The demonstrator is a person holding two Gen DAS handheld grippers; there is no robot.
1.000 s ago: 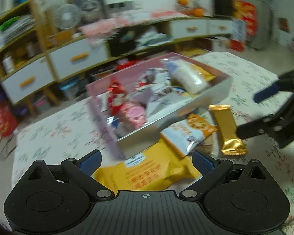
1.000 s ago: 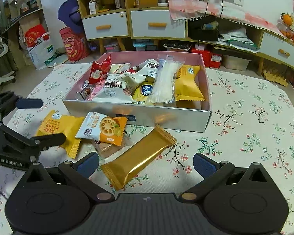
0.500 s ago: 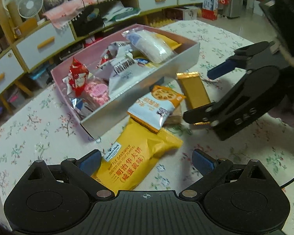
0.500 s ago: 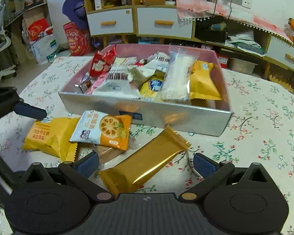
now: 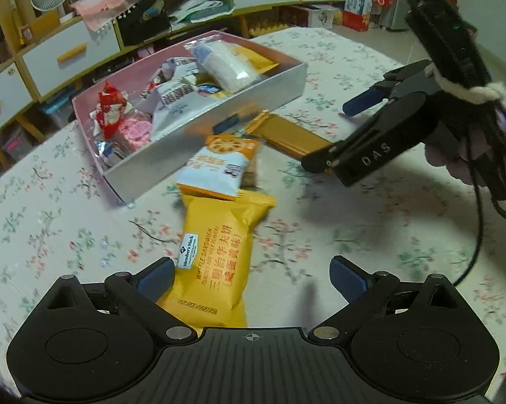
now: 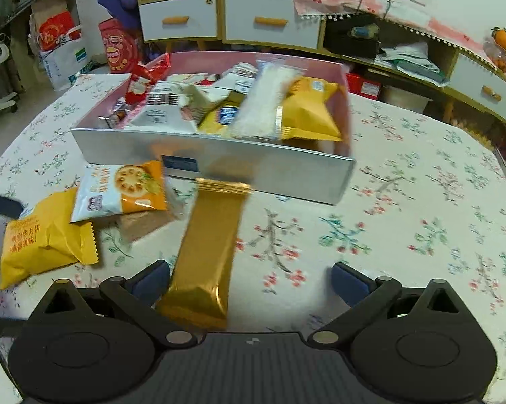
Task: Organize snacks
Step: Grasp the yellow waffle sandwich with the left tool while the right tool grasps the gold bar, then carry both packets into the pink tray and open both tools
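Note:
A pink-lined silver box [image 5: 219, 114] [image 6: 259, 168] holds several snack packs. In front of it on the floral tablecloth lie a yellow sandwich-biscuit pack [image 5: 215, 256] [image 6: 44, 239], a white-and-orange cracker pack [image 5: 219, 165] [image 6: 121, 188] and a gold bar [image 5: 286, 134] [image 6: 209, 249]. My left gripper [image 5: 249, 276] is open, with the yellow pack's near end between its fingers. My right gripper [image 6: 249, 279] is open, with the gold bar's near end by its left finger; it also shows in the left wrist view [image 5: 333, 134], hovering over the gold bar.
A brown wafer pack [image 6: 141, 222] lies partly under the cracker pack. Low cabinets with white drawers [image 6: 269, 23] and cluttered shelves stand behind the table. Bags [image 6: 64, 50] sit on the floor at the left.
Both grippers have moved closer to the loose packs. The left one now straddles the yellow pack's end. The right one has come down over the gold bar. Both stay open.

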